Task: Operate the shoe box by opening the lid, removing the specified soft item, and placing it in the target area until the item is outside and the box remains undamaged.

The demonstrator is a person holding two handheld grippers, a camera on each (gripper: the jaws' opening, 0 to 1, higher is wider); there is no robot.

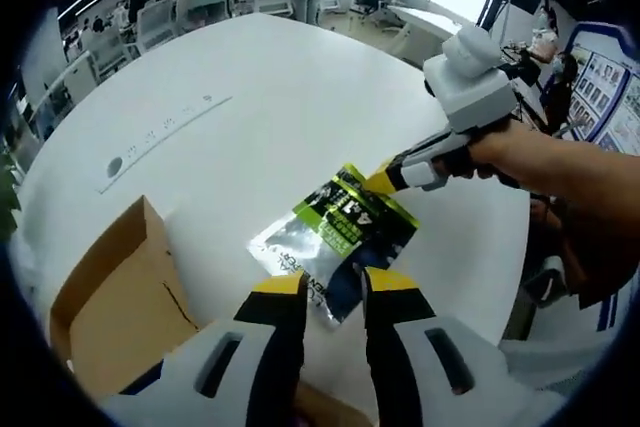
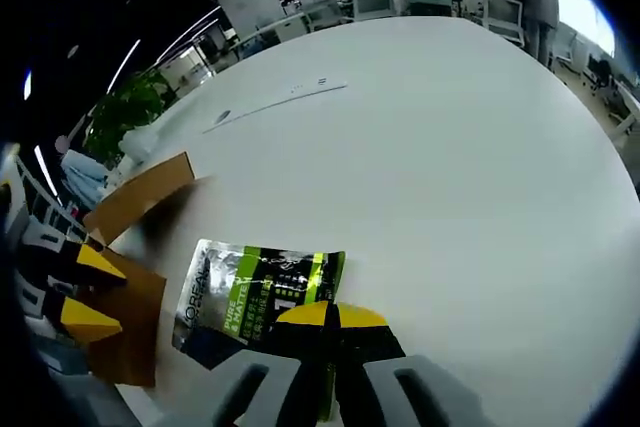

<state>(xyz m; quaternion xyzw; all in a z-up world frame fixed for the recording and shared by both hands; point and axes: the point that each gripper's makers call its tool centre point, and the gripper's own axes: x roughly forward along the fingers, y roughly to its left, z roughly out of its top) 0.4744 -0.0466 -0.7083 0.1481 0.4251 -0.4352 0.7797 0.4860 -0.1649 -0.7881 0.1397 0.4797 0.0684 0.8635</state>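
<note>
Sachet [image 1: 338, 239] is seen flat on white tabletop [image 1: 300, 97], pinched at its far corner by right tongs [image 1: 382, 179]. Left tongs [image 1: 333, 287] are held open just short of it. Open cardboard box [image 1: 120, 297] is noted alongside.

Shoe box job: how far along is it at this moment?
Done: the brown cardboard shoe box stands open, and the silver and green foil sachet pack is out of it, on the white round table. In hand: the right gripper is shut on the pack's edge; the left gripper is open beside it. Left: releasing the pack.
</note>
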